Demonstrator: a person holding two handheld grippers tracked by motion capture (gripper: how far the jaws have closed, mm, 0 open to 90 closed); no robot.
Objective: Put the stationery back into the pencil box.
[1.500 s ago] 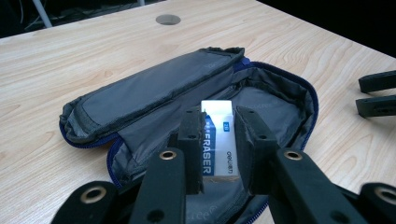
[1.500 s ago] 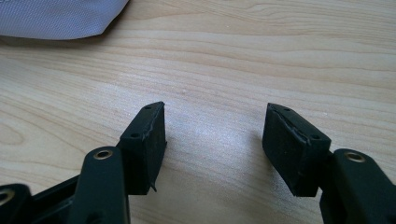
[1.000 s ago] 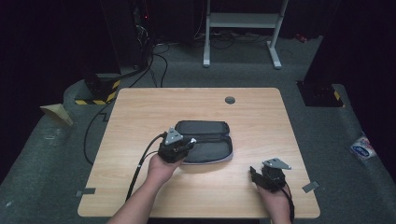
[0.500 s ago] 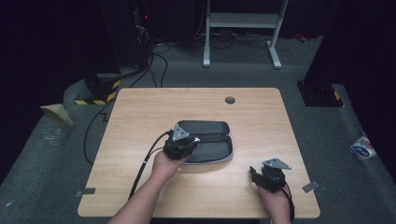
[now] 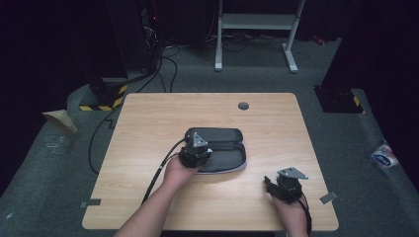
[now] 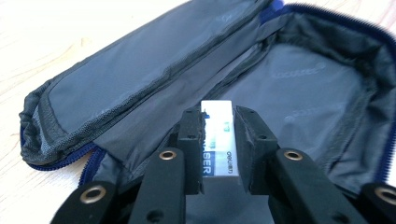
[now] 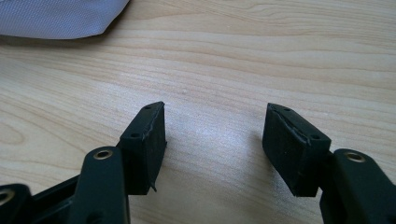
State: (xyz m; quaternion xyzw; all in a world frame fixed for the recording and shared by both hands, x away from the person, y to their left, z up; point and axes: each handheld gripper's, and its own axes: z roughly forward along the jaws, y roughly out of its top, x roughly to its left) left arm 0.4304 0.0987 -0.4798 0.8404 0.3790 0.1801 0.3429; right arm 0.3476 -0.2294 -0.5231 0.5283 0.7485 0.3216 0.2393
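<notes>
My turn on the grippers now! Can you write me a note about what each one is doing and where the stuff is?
Left gripper: shut on the white eraser, held over the open pencil case, above its inside lining.
Right gripper: open, holding nothing, low over the bare wooden table near the front right edge.
Pencil case: lies unzipped in the middle of the table.
Done: eraser picked up and brought over the case.
Left, probably: lower the eraser into the case, open the fingers, then maybe zip it shut.
</notes>
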